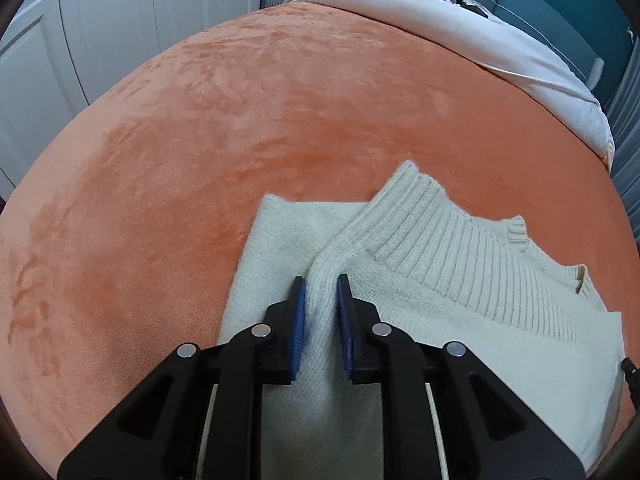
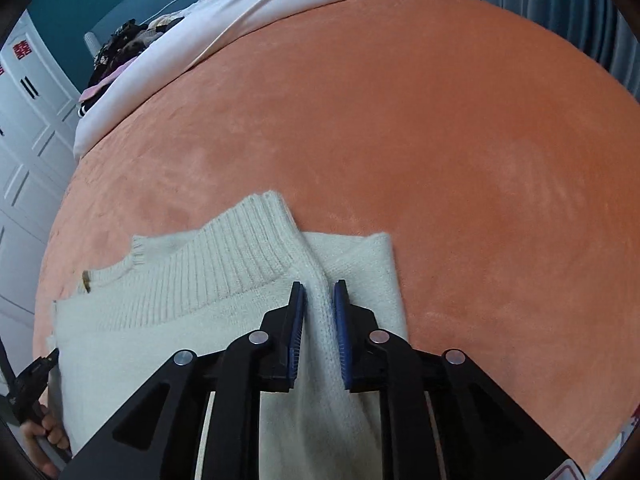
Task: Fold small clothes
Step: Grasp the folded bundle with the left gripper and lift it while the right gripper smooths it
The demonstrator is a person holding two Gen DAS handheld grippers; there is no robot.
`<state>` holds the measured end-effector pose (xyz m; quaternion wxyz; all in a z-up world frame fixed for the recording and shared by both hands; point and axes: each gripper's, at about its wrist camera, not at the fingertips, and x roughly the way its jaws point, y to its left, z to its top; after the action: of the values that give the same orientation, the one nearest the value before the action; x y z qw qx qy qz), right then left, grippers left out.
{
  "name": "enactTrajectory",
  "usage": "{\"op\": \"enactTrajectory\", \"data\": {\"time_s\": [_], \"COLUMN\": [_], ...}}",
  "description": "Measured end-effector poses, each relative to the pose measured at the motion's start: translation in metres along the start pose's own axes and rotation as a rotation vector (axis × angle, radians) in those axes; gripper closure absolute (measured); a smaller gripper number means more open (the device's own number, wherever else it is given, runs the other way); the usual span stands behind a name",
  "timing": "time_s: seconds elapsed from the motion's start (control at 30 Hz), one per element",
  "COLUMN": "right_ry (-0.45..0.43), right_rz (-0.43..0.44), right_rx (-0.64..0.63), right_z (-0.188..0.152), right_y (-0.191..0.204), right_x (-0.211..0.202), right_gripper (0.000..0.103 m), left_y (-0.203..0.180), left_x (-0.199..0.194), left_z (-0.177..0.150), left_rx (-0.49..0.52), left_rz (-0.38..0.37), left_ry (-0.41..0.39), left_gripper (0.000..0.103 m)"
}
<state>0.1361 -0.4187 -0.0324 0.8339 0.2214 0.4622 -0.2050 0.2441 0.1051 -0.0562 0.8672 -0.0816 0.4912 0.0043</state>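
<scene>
A cream knit sweater [image 1: 460, 312] lies on the orange velvet bed cover, its ribbed hem band [image 1: 452, 248] turned up toward the far side. It also shows in the right wrist view [image 2: 168, 312]. My left gripper [image 1: 321, 286] is shut on a pinched ridge of the sweater's left edge, with the blue pads pressing the knit between them. My right gripper [image 2: 319, 290] is shut the same way on a ridge at the sweater's right edge. The left gripper's tip [image 2: 44, 364] shows at the lower left of the right wrist view.
The orange cover [image 1: 240, 128] stretches far ahead. A white duvet [image 1: 480, 40] with a pile of dark clothes [image 2: 120, 44] lies at the bed's far end. White wardrobe doors [image 1: 48, 40] stand at the left, grey curtains [image 2: 560, 0] at the right.
</scene>
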Motion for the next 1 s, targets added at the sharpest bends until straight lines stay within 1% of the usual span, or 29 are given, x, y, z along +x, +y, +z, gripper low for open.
{"op": "enactTrajectory", "data": {"time_s": [0.03, 0.07, 0.1, 0.13, 0.2, 0.27, 0.3, 0.37, 0.43, 0.47, 0.5, 0.53, 0.57, 0.6, 0.63, 0.67, 0.7, 0.77, 0.83, 0.87, 0.9, 0.93, 0.97, 1.0], "right_ry": [-0.037, -0.078, -0.096, -0.096, -0.07, -0.027, 0.001, 0.029, 0.054, 0.086, 0.136, 0.143, 0.122, 0.141, 0.152, 0.138, 0.114, 0.08, 0.081, 0.11, 0.163, 0.212, 0.201, 0.16], "right_rz": [-0.026, -0.037, -0.02, 0.016, 0.093, 0.155, 0.188, 0.23, 0.212, 0.2, 0.166, 0.139, 0.126, 0.113, 0.128, 0.164, 0.197, 0.186, 0.178, 0.181, 0.181, 0.163, 0.152, 0.139], "right_rx": [-0.005, -0.013, -0.02, -0.034, -0.096, -0.196, -0.244, -0.331, -0.426, -0.455, -0.479, -0.492, -0.513, -0.524, -0.504, -0.473, -0.447, -0.437, -0.414, -0.392, -0.371, -0.369, -0.382, -0.417], "right_z": [-0.005, -0.009, -0.014, -0.02, -0.038, -0.062, -0.074, -0.094, -0.112, -0.119, -0.128, -0.134, -0.134, -0.13, -0.122, -0.118, -0.11, -0.097, -0.092, -0.09, -0.09, -0.094, -0.099, -0.104], "right_y": [0.001, 0.007, 0.011, 0.019, 0.041, 0.073, 0.092, 0.127, 0.16, 0.171, 0.178, 0.18, 0.183, 0.188, 0.19, 0.191, 0.191, 0.195, 0.207, 0.207, 0.207, 0.209, 0.211, 0.215], "right_x": [-0.016, -0.032, -0.043, -0.052, -0.064, -0.069, -0.069, -0.068, -0.055, -0.043, -0.022, -0.009, -0.01, -0.016, -0.026, -0.037, -0.048, -0.054, -0.041, -0.029, -0.011, 0.009, 0.021, 0.025], "right_gripper": [0.078, 0.073, 0.073, 0.072, 0.073, 0.079, 0.083, 0.085, 0.085, 0.086, 0.085, 0.085, 0.085, 0.089, 0.092, 0.092, 0.092, 0.092, 0.092, 0.092, 0.092, 0.092, 0.092, 0.092], "left_y": [0.0, 0.002, 0.004, 0.008, 0.017, 0.026, 0.029, 0.038, 0.044, 0.046, 0.05, 0.052, 0.055, 0.059, 0.063, 0.068, 0.072, 0.078, 0.083, 0.085, 0.087, 0.089, 0.091, 0.093], "left_x": [-0.007, -0.017, -0.028, -0.042, -0.065, -0.084, -0.09, -0.099, -0.105, -0.107, -0.108, -0.108, -0.11, -0.111, -0.113, -0.113, -0.112, -0.106, -0.096, -0.091, -0.086, -0.081, -0.074, -0.067], "left_z": [-0.002, -0.006, -0.011, -0.017, -0.029, -0.047, -0.054, -0.071, -0.082, -0.087, -0.091, -0.094, -0.098, -0.099, -0.1, -0.1, -0.101, -0.102, -0.103, -0.104, -0.104, -0.105, -0.106, -0.107], "left_rx": [0.002, -0.002, -0.012, -0.03, -0.072, -0.104, -0.115, -0.137, -0.151, -0.15, -0.15, -0.154, -0.161, -0.172, -0.188, -0.206, -0.228, -0.282, -0.347, -0.38, -0.416, -0.457, -0.493, -0.525], "left_rz": [0.001, -0.004, -0.018, -0.04, -0.075, -0.08, -0.079, -0.083, -0.096, -0.097, -0.095, -0.093, -0.091, -0.094, -0.099, -0.102, -0.11, -0.136, -0.177, -0.2, -0.216, -0.228, -0.242, -0.243], "left_ry": [-0.009, -0.022, -0.037, -0.054, -0.08, -0.082, -0.075, -0.052, -0.042, -0.032, -0.023, -0.017, -0.013, -0.012, -0.017, -0.019, -0.02, -0.007, 0.025, 0.035, 0.04, 0.04, 0.04, 0.04], "left_gripper": [0.082, 0.078, 0.072, 0.068, 0.054, 0.049, 0.048, 0.047, 0.047, 0.047, 0.046, 0.046, 0.046, 0.044, 0.041, 0.034, 0.029, 0.024, 0.024, 0.021, 0.018, 0.017, 0.014, 0.011]}}
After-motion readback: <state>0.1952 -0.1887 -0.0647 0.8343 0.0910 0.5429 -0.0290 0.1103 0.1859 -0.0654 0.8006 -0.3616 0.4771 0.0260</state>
